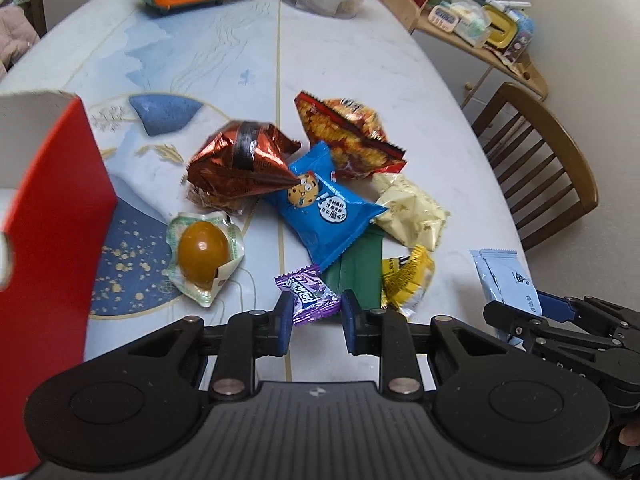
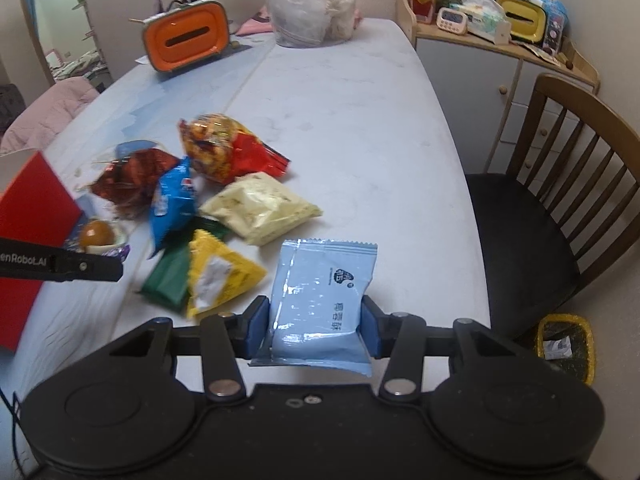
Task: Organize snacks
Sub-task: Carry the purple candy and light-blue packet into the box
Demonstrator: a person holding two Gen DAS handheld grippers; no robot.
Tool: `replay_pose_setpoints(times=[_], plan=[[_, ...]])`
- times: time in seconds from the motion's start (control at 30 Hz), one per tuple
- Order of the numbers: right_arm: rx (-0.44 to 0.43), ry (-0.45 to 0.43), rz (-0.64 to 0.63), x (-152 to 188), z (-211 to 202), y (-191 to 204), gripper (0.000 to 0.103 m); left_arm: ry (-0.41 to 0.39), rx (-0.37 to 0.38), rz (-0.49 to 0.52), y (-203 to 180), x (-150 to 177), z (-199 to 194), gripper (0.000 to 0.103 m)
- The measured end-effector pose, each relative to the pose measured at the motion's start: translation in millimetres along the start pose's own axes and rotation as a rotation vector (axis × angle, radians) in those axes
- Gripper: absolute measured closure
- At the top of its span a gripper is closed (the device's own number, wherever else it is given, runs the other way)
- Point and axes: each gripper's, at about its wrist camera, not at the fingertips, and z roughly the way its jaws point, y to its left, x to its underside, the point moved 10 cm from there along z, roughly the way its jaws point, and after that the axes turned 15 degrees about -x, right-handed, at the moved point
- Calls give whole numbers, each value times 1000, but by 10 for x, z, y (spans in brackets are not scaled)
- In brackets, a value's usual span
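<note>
In the left wrist view my left gripper (image 1: pixel 316 300) is shut on a small purple candy (image 1: pixel 308 298), raised just above the table (image 1: pixel 360 60). Behind it lies a pile of snacks: a blue cookie packet (image 1: pixel 316 204), a brown foil bag (image 1: pixel 240 160), a red-orange bag (image 1: pixel 348 136), a pale yellow bag (image 1: pixel 412 208), a green packet (image 1: pixel 360 276) and a wrapped egg (image 1: pixel 204 252). A red box (image 1: pixel 52 220) stands at the left. In the right wrist view my right gripper (image 2: pixel 315 306) is shut on a light blue packet (image 2: pixel 320 288), lifted off the table.
An orange tissue box (image 2: pixel 184 38) and a clear plastic bag (image 2: pixel 308 4) stand at the table's far end. A wooden chair (image 2: pixel 560 200) sits by the right edge, with a cluttered cabinet (image 2: pixel 500 36) behind it and a yellow bin (image 2: pixel 564 344) on the floor.
</note>
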Motion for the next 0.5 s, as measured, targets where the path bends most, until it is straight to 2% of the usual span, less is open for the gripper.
replay_pose_setpoints(times=[0.2,0.5], plan=[[-32,-10,-25,-30,-197,312,57,-37,-6,12,112,22,-287,79],[-98,-29,-93,-158,-344,959,57,-75,-18,-10,498,47,-666,79]])
